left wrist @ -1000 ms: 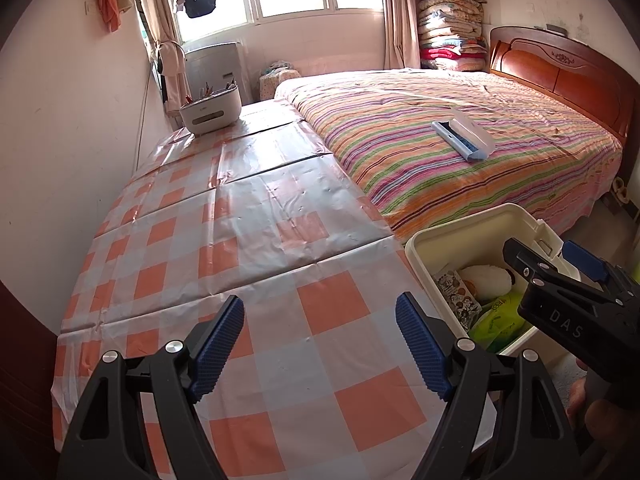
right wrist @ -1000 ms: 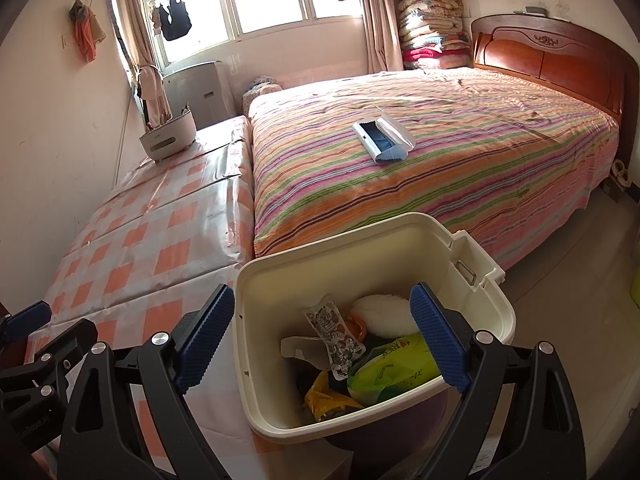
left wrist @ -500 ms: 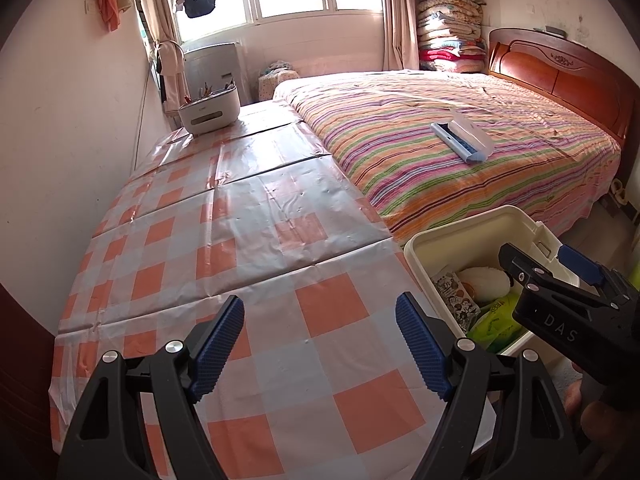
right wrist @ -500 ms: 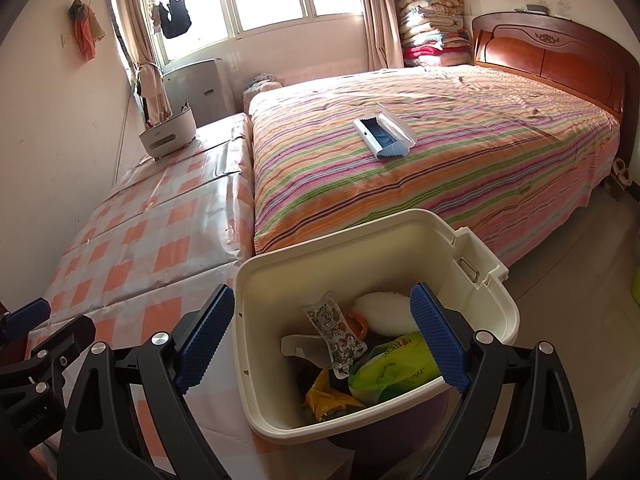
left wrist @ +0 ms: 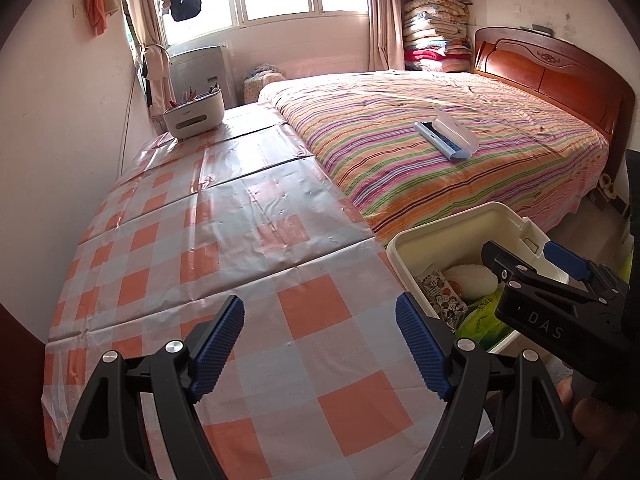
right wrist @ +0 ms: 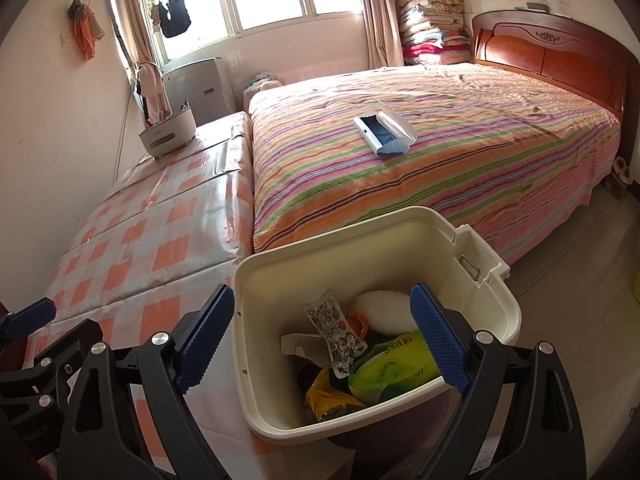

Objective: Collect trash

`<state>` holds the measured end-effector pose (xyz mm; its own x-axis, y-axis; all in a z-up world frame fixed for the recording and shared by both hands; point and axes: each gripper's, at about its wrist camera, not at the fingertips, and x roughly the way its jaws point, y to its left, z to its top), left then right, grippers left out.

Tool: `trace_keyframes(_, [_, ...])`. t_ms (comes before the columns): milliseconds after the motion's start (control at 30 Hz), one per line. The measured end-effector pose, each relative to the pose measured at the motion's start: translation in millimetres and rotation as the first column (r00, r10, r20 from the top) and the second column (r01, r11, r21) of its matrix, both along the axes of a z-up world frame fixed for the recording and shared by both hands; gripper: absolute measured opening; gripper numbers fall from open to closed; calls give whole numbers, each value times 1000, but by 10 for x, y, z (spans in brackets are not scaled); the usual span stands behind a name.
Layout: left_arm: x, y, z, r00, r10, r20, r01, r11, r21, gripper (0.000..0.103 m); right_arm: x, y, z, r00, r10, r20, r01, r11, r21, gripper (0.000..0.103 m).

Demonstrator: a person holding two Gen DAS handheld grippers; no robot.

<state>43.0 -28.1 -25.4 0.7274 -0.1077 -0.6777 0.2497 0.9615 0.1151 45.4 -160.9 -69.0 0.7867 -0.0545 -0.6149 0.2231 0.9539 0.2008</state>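
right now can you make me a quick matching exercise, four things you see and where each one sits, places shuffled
Things:
1. green bag
2. lint brush
3. white organizer box
4. left tool

Places:
A. on the striped bedspread
B. over the checkered tablecloth, open
C. inside the cream bin
D. far end of the table, near the window

Pairs: 1-C, 2-A, 3-D, 4-B

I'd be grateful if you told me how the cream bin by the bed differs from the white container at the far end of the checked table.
The cream bin stands off the table's near corner and holds wrappers; the white container sits on the checked table holding upright pens or tools. The bin is open-topped with plain walls; the container has a dark slot in its side. Both are pale plastic.
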Motion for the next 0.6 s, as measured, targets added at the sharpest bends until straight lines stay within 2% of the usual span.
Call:
trace_keyframes(133, [-13, 2, 18, 1000, -9, 10, 9, 1000, -15, 76, 4, 0, -30, 1000, -2, -3, 2, 1000, 2, 88])
trace_keyframes(333, [-8, -21, 2, 1000, 6, 18, -6, 1000, 15, 76, 3, -3, -46, 1000, -3, -3, 3, 1000, 3, 88])
trace_keyframes(600, [-1, 10, 7, 1000, 21, 23, -20, 1000, -3, 76, 4, -10, -44, 1000, -5, -4, 5, 1000, 2, 88])
